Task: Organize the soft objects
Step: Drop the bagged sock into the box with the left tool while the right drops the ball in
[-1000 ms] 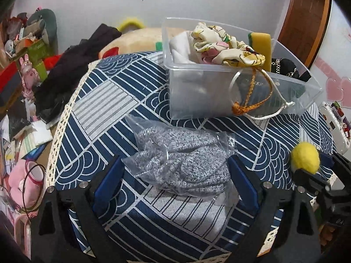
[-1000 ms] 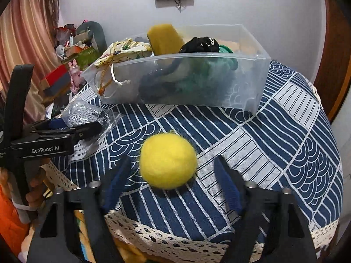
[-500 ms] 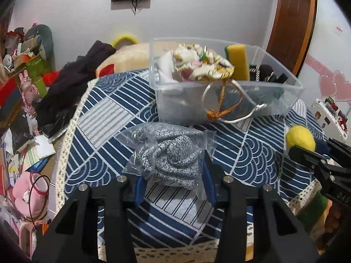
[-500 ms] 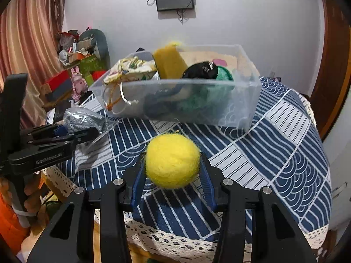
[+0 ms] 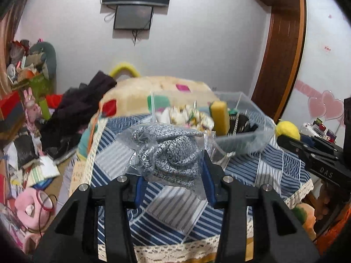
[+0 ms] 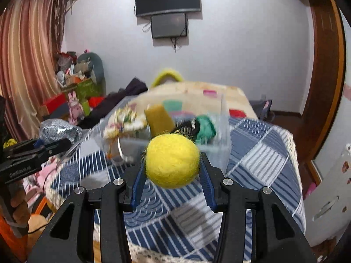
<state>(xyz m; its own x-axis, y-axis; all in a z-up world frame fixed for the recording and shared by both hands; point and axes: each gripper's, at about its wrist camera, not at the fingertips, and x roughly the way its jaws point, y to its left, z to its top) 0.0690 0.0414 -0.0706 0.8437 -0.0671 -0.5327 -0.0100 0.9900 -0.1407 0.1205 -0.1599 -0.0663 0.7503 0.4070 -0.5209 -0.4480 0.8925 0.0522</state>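
One clear plastic bin (image 5: 245, 140) on the blue patterned tablecloth (image 6: 258, 153), holding one yellow sponge (image 5: 220, 118), floral fabric (image 5: 188, 117), something black and something green. Left gripper (image 5: 173, 175) pinching one bagged grey knit bundle (image 5: 171, 155) above the cloth; right gripper (image 6: 172, 176) clamped on one yellow felt ball (image 6: 172, 159), lifted before the bin. Heaped clutter (image 5: 28, 118) beyond the left edge.

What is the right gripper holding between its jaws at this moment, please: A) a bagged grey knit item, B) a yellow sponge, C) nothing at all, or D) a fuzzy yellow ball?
D: in the right wrist view the right gripper has its jaws closed on the fuzzy yellow ball, lifted clear of the tablecloth, while the bagged grey knit item sits in the left gripper.
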